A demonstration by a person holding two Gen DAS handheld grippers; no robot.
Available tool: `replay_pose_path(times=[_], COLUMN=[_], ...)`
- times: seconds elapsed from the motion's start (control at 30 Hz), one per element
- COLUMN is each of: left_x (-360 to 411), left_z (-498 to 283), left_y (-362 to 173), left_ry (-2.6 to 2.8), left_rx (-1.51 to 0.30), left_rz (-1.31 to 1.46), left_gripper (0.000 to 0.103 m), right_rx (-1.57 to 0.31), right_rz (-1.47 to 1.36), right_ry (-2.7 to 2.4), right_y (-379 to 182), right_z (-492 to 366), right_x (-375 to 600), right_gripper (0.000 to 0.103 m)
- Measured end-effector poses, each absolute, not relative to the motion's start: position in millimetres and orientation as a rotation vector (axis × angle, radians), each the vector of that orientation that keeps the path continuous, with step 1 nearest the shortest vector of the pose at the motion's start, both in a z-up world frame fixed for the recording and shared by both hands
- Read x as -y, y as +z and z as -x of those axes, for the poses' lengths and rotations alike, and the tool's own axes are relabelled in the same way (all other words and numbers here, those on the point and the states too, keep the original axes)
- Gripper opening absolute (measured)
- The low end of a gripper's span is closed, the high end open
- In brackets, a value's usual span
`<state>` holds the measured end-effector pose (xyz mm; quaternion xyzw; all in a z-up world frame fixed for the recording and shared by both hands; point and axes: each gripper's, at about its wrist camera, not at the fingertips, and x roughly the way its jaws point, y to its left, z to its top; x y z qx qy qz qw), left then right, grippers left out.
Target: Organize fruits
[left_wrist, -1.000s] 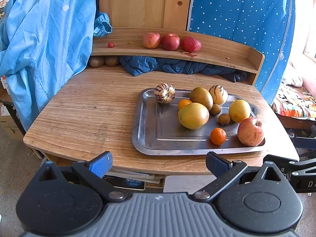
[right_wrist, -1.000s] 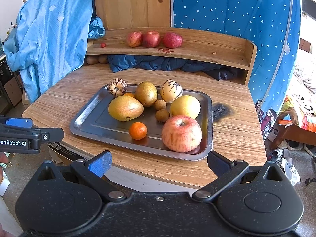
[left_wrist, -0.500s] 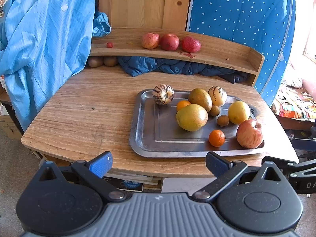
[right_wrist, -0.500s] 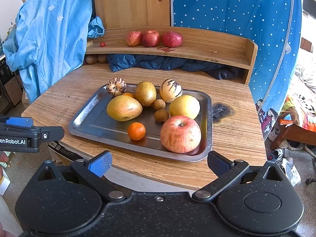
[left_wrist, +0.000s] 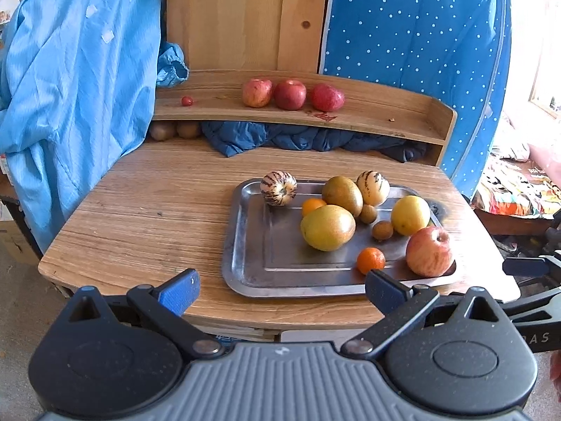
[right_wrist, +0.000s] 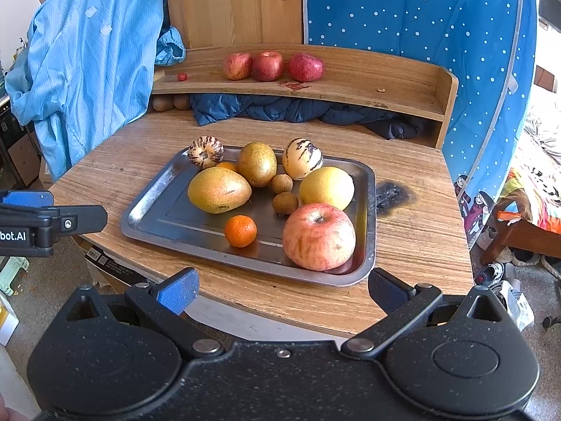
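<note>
A steel tray (right_wrist: 150, 215) (left_wrist: 245, 266) on the wooden table holds several fruits: a big red-yellow apple (right_wrist: 318, 236) (left_wrist: 429, 251), a tangerine (right_wrist: 240, 231), a mango (right_wrist: 219, 190), pears, striped melons and small brown fruits. Three red apples (right_wrist: 268, 66) (left_wrist: 290, 94) line the raised shelf. My right gripper (right_wrist: 282, 289) hangs open before the table's near edge, just short of the apple, nothing between its fingers. My left gripper (left_wrist: 280, 289) is open and empty too, at the front edge near the tray's left part.
A small red fruit (left_wrist: 187, 101) lies at the shelf's left. Dark blue cloth (right_wrist: 298, 112) and two brown fruits (right_wrist: 171, 102) sit under the shelf. A light blue garment (left_wrist: 70, 98) hangs left. A burn mark (right_wrist: 392, 193) lies right of the tray.
Both views have shifted slightly: the right gripper has crept closer to the tray, the apple now larger. The left gripper drifted a little. No fruit has moved.
</note>
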<state>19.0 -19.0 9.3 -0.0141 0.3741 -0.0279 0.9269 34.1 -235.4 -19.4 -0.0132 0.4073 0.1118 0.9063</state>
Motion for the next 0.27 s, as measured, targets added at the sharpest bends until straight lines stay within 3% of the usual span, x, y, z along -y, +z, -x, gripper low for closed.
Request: replay_pose_path(times=[0.27], left_x=[19.3], left_z=[-19.7], left_y=[8.4], left_ry=[-0.045], left_rx=[-0.776], left_rz=[0.027], left_gripper=[0.102], right_rx=[-0.848], right_rz=[0.023], right_ry=[0.239], right_y=[-21.4], right_z=[-37.1], right_x=[236.8], right_gripper=[0.102])
